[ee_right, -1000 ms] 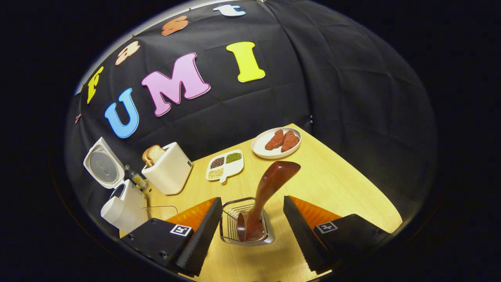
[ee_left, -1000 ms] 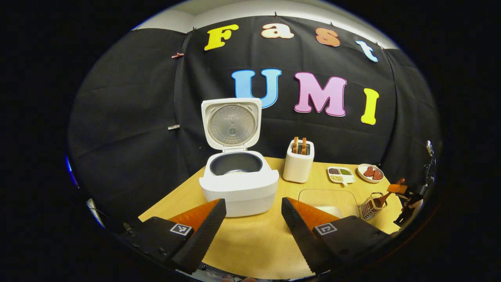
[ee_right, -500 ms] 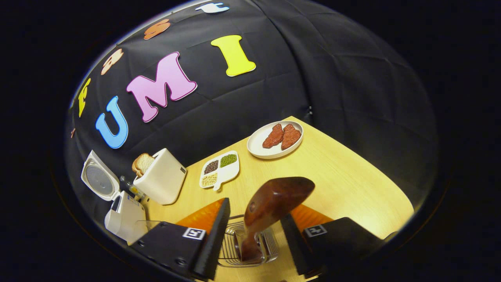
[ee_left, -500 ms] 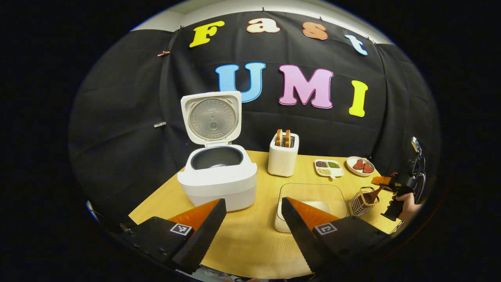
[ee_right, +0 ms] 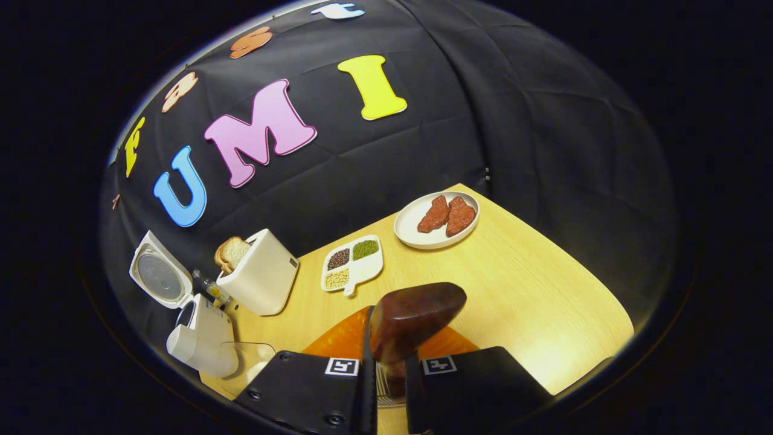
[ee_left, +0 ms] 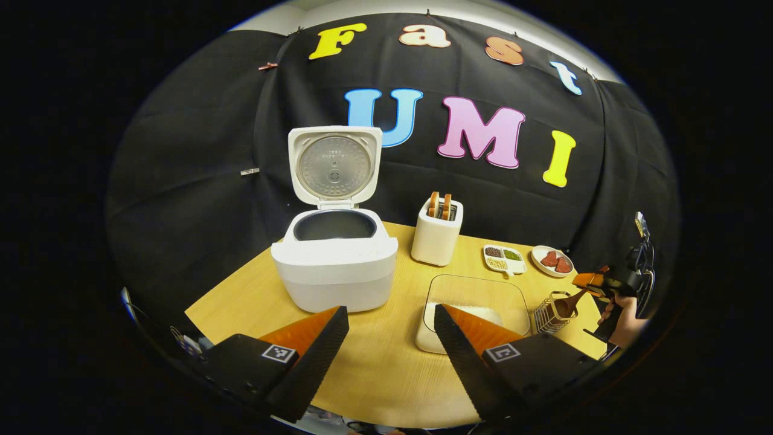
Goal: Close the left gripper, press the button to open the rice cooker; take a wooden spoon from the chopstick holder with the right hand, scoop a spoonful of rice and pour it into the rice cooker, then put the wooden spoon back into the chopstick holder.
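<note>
Wooden spoon (ee_right: 412,314) upright in the chopstick holder (ee_left: 548,313) right of the open rice cooker (ee_left: 334,266), pinched at the handle by the right gripper (ee_right: 388,377), left gripper (ee_left: 391,344) spread; risks snagging and tipping the holder if lifted aslant.

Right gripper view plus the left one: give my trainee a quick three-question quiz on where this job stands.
1. True or false: the rice cooker has its lid up.
2. What is the right gripper shut on?
A. the wooden spoon
B. the toaster
C. the plate of meat
3. Fill in: in the left gripper view, the spoon's lower end sits in the wire ______, right of the clear rice container.

Key: 1 true. 2 A; both fingers press its handle. 3 chopstick holder. The left gripper is open, holding nothing.
</note>
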Available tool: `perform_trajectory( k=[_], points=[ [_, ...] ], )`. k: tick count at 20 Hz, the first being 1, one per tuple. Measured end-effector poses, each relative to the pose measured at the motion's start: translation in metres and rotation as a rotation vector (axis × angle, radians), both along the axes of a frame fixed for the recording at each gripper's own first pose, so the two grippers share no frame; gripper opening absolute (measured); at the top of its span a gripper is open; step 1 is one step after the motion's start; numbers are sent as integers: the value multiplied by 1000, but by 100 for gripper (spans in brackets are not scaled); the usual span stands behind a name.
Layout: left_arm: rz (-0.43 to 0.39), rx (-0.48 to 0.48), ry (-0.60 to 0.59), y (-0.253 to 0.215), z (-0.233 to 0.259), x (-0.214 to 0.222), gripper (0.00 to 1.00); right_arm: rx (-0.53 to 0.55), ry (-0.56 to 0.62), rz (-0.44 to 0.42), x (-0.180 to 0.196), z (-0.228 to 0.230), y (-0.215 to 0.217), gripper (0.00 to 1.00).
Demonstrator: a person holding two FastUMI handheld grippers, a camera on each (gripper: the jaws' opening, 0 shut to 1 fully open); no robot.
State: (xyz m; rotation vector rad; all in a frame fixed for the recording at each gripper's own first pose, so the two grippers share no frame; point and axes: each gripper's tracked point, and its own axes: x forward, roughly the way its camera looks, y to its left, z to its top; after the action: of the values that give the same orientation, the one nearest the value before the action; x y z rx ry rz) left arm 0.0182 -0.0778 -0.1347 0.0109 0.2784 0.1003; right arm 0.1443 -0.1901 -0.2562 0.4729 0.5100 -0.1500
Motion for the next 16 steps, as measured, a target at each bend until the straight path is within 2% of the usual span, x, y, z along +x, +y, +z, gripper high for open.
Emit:
perform_trajectory(
  k=[1,6,13,14,15,16],
  points=[
    [3,0,-6,5,2,0,98,0,-13,-2,1,12,0,23],
    [34,1,-35,34,7,-7,97,-83,-107,36,4,80,19,23],
    [5,-28,-71,55,4,-12,96,-79,-171,172,3,141,103,23],
    [6,-43,-63,59,-1,-14,96,-78,-178,194,3,145,118,18],
    [11,-55,-54,65,-5,-18,96,-81,-186,223,2,148,135,23],
    [17,-68,-46,73,-8,-22,96,-90,-190,251,1,148,151,23]
  ],
)
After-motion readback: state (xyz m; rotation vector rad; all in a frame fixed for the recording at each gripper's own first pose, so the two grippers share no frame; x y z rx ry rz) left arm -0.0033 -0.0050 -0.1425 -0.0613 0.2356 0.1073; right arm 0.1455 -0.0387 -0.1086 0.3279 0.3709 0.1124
